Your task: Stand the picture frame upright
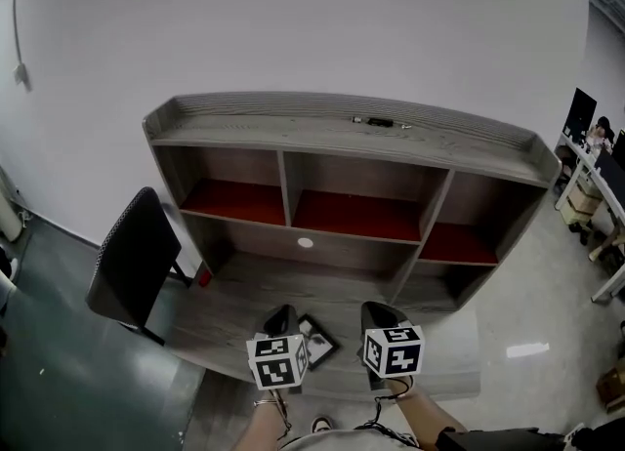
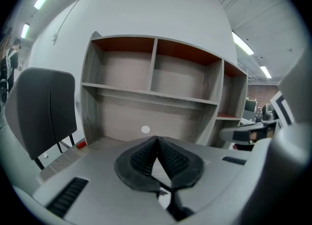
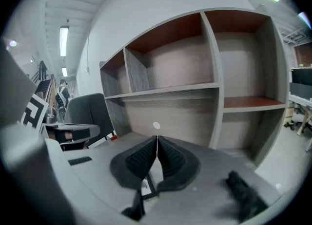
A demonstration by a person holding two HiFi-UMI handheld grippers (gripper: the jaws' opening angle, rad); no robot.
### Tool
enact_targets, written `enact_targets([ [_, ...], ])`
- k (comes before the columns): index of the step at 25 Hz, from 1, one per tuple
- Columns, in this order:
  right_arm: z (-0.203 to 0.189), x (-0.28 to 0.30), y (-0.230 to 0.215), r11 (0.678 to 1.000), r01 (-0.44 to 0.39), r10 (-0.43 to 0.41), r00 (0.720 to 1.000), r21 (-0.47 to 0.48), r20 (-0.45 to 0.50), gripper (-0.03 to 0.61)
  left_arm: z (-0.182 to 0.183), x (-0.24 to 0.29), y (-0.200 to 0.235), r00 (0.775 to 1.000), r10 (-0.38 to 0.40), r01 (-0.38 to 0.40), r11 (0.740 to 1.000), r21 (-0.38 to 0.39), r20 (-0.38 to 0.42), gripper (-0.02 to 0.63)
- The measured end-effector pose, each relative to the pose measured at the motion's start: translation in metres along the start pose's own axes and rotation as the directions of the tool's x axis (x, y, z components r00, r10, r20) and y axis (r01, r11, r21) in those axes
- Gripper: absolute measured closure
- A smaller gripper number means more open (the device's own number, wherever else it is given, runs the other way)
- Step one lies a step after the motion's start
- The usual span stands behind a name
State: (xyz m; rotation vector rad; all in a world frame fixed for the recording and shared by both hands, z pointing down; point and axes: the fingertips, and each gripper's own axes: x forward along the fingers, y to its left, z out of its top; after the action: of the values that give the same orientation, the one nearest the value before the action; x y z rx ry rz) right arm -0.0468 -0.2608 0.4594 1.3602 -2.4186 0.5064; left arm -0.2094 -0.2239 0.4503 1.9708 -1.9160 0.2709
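A small black picture frame (image 1: 319, 341) lies flat on the grey wooden desk (image 1: 220, 317), near its front edge. My left gripper (image 1: 282, 312) hovers just left of the frame and my right gripper (image 1: 377, 308) just right of it, both above the desk. In the left gripper view the jaws (image 2: 157, 139) are shut tip to tip with nothing held. In the right gripper view the jaws (image 3: 157, 138) are likewise shut and empty. A sliver of the frame (image 3: 146, 186) shows beneath the right pads. Most of the frame is hidden in both gripper views.
A grey hutch (image 1: 347, 137) with red-floored cubbies stands at the back of the desk. A white round disc (image 1: 305, 242) sits on its back panel. A black chair (image 1: 132, 259) stands at the left, a small red item (image 1: 204, 278) beside it. A dark item (image 1: 379, 122) lies on the hutch top.
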Motion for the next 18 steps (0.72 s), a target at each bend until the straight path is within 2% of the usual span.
enact_targets([
  [18, -0.009, 0.035, -0.001, 0.990, -0.126, 0.121, 0.989, -0.061, -0.087, 0.546, -0.029, 0.010, 0.010, 0.988, 0.140, -0.146, 0.984, -0.099, -0.066, 0.601],
])
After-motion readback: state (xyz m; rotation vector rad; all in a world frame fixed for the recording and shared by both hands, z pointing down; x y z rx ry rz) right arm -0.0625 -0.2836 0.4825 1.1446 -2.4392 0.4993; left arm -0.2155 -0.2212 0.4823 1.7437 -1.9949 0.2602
